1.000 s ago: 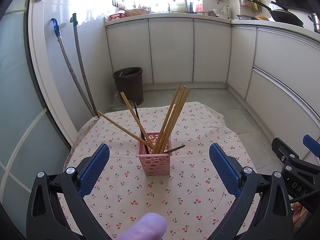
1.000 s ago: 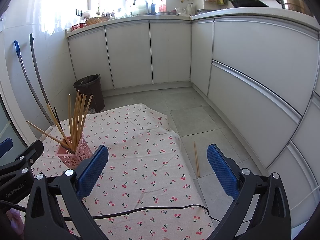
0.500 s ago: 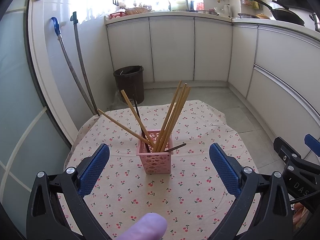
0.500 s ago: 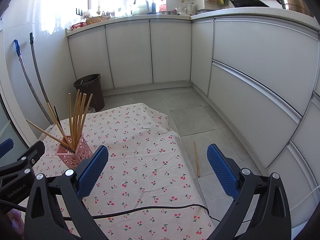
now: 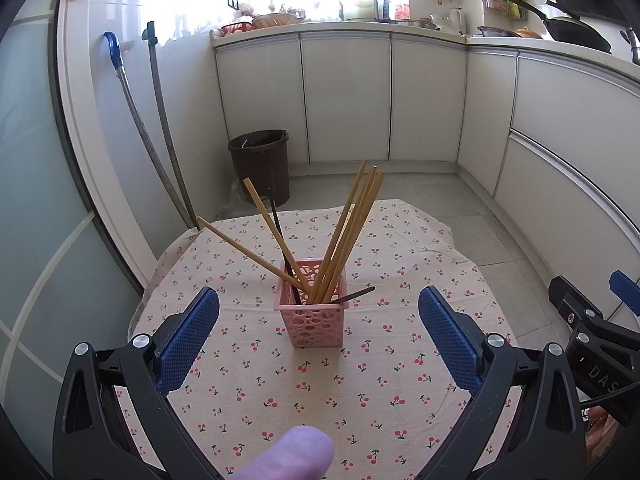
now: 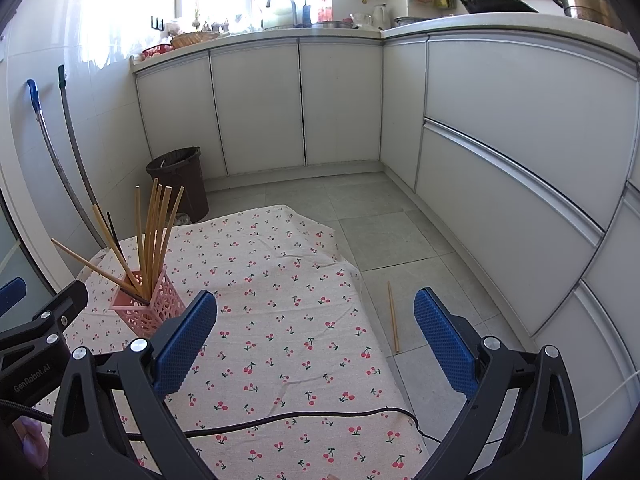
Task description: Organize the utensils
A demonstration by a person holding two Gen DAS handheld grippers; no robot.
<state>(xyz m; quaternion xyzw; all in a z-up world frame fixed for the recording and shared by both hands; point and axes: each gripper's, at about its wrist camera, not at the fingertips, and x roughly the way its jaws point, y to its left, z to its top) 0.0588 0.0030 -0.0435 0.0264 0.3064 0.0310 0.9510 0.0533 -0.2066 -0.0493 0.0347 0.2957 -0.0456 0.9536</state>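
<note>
A pink perforated holder stands upright on a cherry-print cloth. Several wooden chopsticks and dark ones lean out of it; one short dark stick pokes over its right rim. My left gripper is open, just short of the holder, with nothing between its fingers. My right gripper is open over the cloth to the holder's right, empty. One wooden chopstick lies on the floor tiles beside the cloth.
A dark bin stands past the cloth by white cabinets. Two mop handles lean on the left wall. A black cable crosses the cloth's near side. A fingertip shows at the bottom edge.
The left wrist view has drawn back slightly from the holder. The right gripper and the chopsticks have not visibly moved.
</note>
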